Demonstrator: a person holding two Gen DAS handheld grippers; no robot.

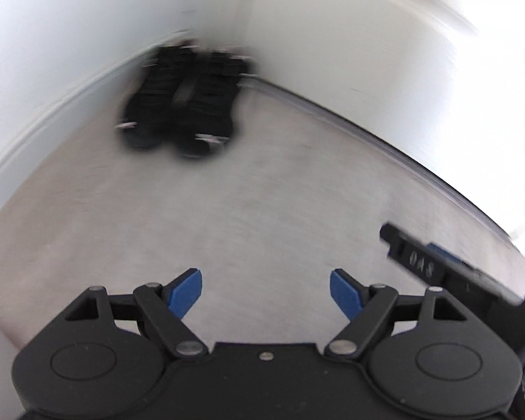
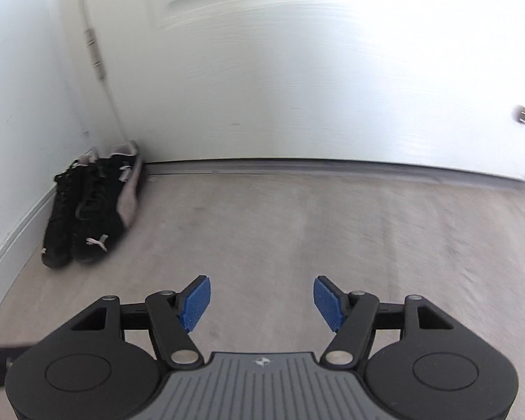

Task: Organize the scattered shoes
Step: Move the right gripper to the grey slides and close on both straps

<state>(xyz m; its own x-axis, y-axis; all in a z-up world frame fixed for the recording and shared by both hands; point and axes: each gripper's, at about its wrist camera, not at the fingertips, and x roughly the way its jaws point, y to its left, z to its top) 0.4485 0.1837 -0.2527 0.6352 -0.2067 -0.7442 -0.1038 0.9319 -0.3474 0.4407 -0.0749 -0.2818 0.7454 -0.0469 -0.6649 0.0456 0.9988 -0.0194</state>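
A pair of black sneakers with white logos lies side by side in the corner between the left wall and the door, toes toward me. The left wrist view shows the same pair of sneakers blurred, ahead and left. My left gripper is open above bare carpet, well short of the shoes, nothing between its blue pads. My right gripper is also open and empty, to the right of the shoes. Part of the right gripper's body shows at the right edge of the left wrist view.
A white door with a hinge and a knob closes off the far side. A white wall with baseboard runs along the left. Grey carpet covers the floor.
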